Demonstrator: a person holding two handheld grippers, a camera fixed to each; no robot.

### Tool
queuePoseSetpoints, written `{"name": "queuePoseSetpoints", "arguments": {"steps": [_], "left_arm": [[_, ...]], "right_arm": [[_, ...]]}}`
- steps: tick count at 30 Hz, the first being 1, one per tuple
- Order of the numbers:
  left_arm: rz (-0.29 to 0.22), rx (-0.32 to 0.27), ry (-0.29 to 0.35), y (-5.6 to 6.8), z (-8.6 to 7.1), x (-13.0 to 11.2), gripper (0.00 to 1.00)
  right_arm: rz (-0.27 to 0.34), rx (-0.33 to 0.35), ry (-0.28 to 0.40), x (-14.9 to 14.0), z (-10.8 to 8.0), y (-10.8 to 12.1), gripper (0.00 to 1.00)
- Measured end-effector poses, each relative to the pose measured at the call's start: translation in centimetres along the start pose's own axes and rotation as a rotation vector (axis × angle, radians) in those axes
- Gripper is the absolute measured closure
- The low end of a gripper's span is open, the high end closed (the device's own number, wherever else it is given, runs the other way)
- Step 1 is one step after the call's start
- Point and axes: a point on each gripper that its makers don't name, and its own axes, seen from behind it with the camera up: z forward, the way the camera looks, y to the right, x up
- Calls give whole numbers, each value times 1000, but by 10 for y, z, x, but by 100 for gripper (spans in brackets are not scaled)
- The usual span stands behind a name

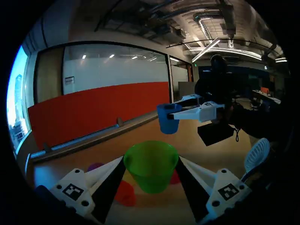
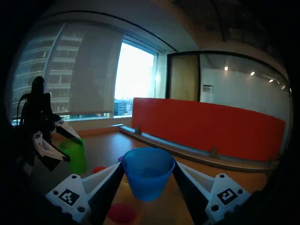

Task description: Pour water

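Green cup (image 1: pixel 151 167): translucent plastic, tapered, open mouth up, upright. Pinched at both sides between fingers of left gripper (image 1: pixel 151 161), lifted clear of tabletop. Inside not readable.

Blue cup (image 2: pixel 148 173): plastic, same tapered shape, upright, rim level. Clamped on both sides between fingers of right gripper (image 2: pixel 148 167), held in air above table. Darker band low inside; water or shadow, cannot tell.

Well apart from each other, neither tilted.

Right tongs (image 2: pixel 148 176) clamping blue cup (image 2: pixel 148 172)
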Motion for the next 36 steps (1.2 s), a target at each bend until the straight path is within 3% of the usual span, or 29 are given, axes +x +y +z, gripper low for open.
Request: {"name": "queuePoseSetpoints", "arguments": {"steps": [11, 18, 36], "left_arm": [[-44, 0, 65, 3, 6, 13, 11], [-41, -2, 104, 5, 6, 22, 11], [-19, -11, 103, 7, 5, 21, 11]], "right_arm": [[33, -9, 63, 11, -5, 0, 9], [35, -14, 63, 11, -6, 3, 8], [20, -3, 51, 11, -4, 2, 9]]}}
